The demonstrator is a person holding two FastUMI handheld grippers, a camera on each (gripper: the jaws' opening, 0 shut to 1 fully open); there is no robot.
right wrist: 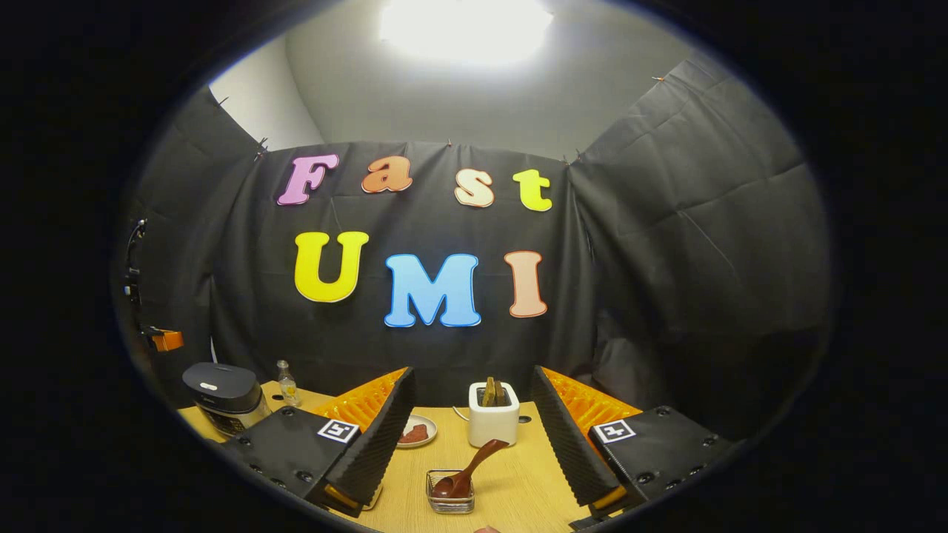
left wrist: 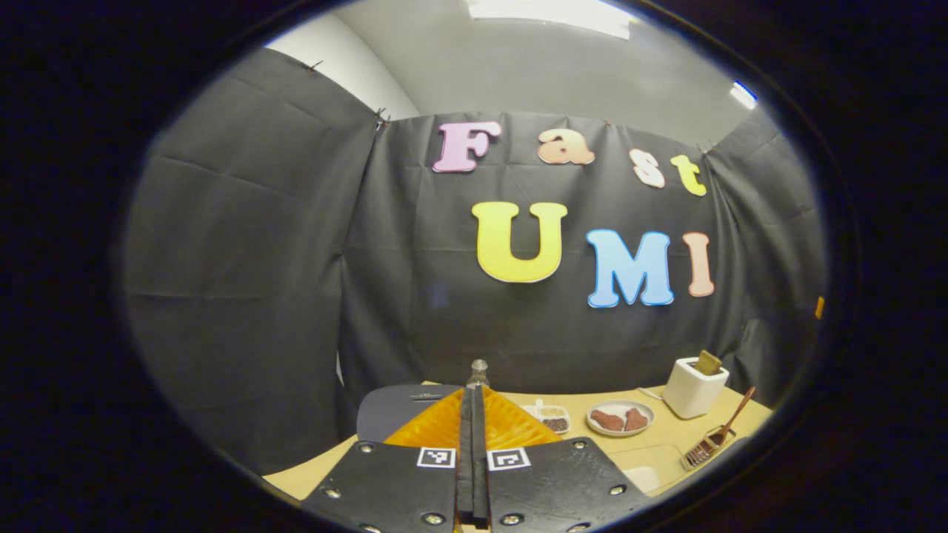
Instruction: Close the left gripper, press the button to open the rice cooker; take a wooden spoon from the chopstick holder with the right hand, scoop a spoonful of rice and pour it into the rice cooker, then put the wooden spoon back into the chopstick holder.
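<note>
Left gripper (left wrist: pixel 472 414): nearest the lens in the left gripper view; its fingers (left wrist: pixel 478 451) are clenched together with nothing between them, raised above the near edge of the desk (left wrist: pixel 666 437).
Right gripper (right wrist: pixel 470 414): fingers (right wrist: pixel 385 429) spread wide and grasping nothing, hovering over the desk in the right gripper view.
Desk: pale wood, carrying all the items below.
Rice cooker (right wrist: pixel 226 396): lid down, at the far left of the desk in the right gripper view, well to the left of the right gripper's left finger; in the left gripper view its dark lid (left wrist: pixel 404 407) lies just behind the clenched fingers, slightly left of them.
Toaster (right wrist: pixel 493 414): white, upright, with a slice in its slot, seen between the spread fingers at the back of the desk.
Plate (left wrist: pixel 620 418): round, holding two brown pieces, right of the left gripper.
Chopstick holder (right wrist: pixel 450 492): small wire basket, low between the right gripper's fingers, closer than the toaster.
Wooden spoon (right wrist: pixel 465 474): bowl down in the chopstick holder, handle leaning up to the right, touching neither finger.
Bottle (right wrist: pixel 286 383): small, clear, just right of the rice cooker.
</note>
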